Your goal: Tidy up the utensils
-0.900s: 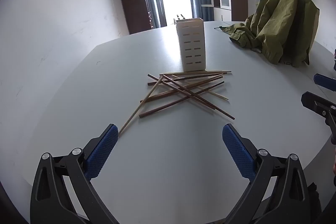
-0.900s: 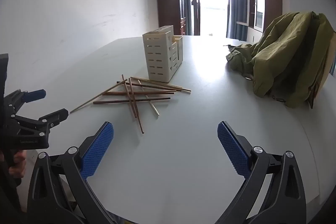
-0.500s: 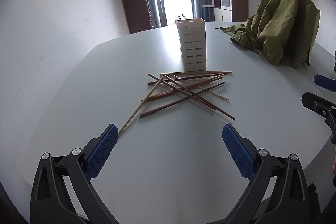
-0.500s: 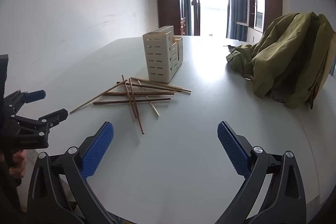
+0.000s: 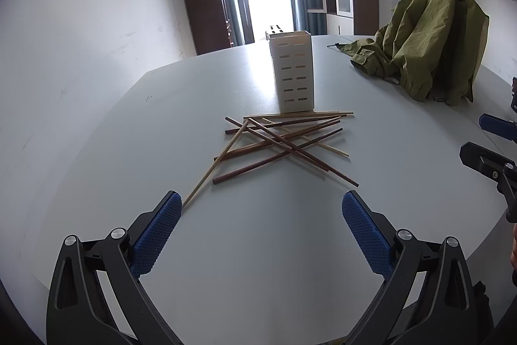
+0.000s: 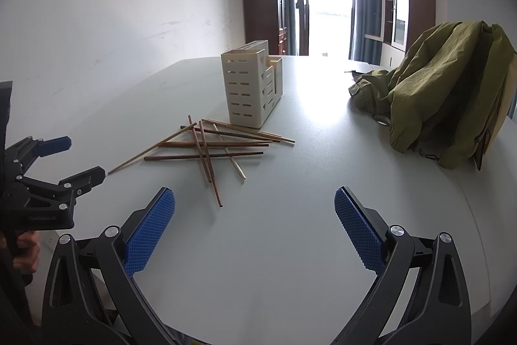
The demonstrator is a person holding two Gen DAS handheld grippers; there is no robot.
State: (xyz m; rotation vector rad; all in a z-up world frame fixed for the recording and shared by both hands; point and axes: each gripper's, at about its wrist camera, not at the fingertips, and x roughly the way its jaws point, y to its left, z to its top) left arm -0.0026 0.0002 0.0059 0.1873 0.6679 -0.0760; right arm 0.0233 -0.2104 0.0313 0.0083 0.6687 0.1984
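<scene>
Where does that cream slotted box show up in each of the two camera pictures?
Left wrist view: the cream slotted box stands upright at top centre, just behind the heap of chopsticks.
Right wrist view: the box sits left of centre, again behind the chopsticks.
Shared landmark: the green jacket lies to the right in both.

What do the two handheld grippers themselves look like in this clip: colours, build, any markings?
Both look identical. The left gripper and the right gripper each have black plastic arms with triangular cut-outs and silver screw heads at the pivots. Their jaws carry blue pads with a fine diamond-grid texture. In the right wrist view, the left gripper's body bears small lettering too small to read. No cables or sleeves show.
</scene>
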